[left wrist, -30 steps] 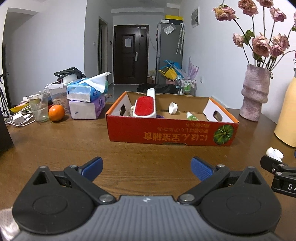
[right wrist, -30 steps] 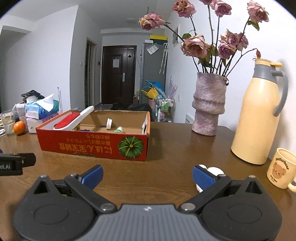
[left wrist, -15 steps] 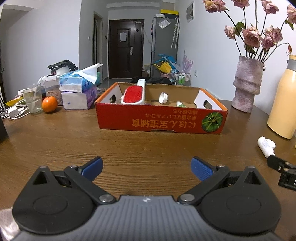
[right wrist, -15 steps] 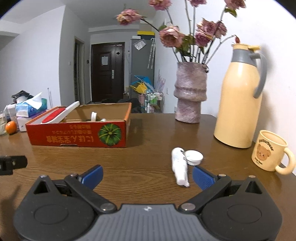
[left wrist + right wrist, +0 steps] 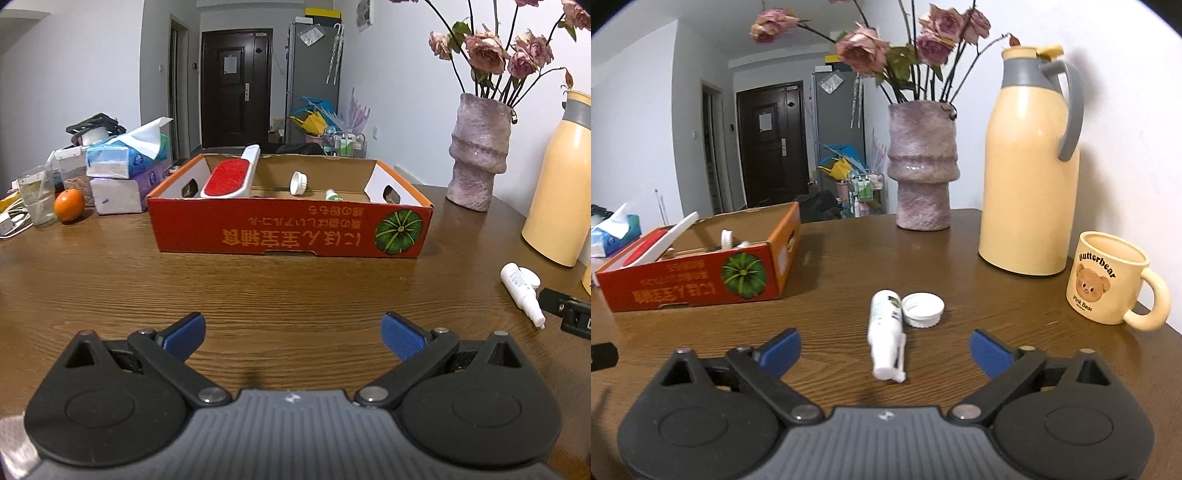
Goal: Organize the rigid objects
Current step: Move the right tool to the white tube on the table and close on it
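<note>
Left wrist view: low over the table, facing the red box's long side, moderately near.
Right wrist view: low, near the table's right edge, facing the spray bottle, close.
Shared: box, bottle, vase.

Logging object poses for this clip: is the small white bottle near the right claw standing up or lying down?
Lying down. The white bottle rests on its side on the table, beside a loose white cap, nozzle end toward the camera.

White walls, dark door + grey fridge behind wood table
</note>
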`<state>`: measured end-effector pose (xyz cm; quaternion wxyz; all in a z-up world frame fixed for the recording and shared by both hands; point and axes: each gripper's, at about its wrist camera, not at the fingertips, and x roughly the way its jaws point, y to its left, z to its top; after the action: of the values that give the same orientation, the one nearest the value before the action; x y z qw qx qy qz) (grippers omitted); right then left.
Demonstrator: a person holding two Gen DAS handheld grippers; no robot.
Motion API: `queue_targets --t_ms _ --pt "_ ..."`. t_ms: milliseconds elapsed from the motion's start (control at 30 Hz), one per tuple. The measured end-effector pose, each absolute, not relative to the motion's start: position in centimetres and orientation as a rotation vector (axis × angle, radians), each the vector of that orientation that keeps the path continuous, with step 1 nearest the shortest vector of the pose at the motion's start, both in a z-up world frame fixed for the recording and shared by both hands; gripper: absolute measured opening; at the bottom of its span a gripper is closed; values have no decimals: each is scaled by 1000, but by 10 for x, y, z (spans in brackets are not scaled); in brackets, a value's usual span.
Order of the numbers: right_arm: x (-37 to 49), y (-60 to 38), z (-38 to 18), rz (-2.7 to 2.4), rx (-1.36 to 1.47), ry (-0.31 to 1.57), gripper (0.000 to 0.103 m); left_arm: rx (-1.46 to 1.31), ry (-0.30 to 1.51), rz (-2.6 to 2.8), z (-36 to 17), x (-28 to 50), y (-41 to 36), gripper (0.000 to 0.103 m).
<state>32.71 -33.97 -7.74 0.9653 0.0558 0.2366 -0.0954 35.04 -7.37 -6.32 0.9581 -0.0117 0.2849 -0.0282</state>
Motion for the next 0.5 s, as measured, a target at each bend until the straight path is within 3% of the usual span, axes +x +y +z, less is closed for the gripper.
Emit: queue_targets --t_ms 100,333,500 --pt "340 -348 -82 -194 117 509 89 -20 584 -56 -65 356 -79 103" --pt "375 -359 -94 -193 136 592 63 -20 589 -52 -68 369 -87 103" --pt "393 -359 -100 -195 134 626 56 -20 592 -58 -68 380 -93 103"
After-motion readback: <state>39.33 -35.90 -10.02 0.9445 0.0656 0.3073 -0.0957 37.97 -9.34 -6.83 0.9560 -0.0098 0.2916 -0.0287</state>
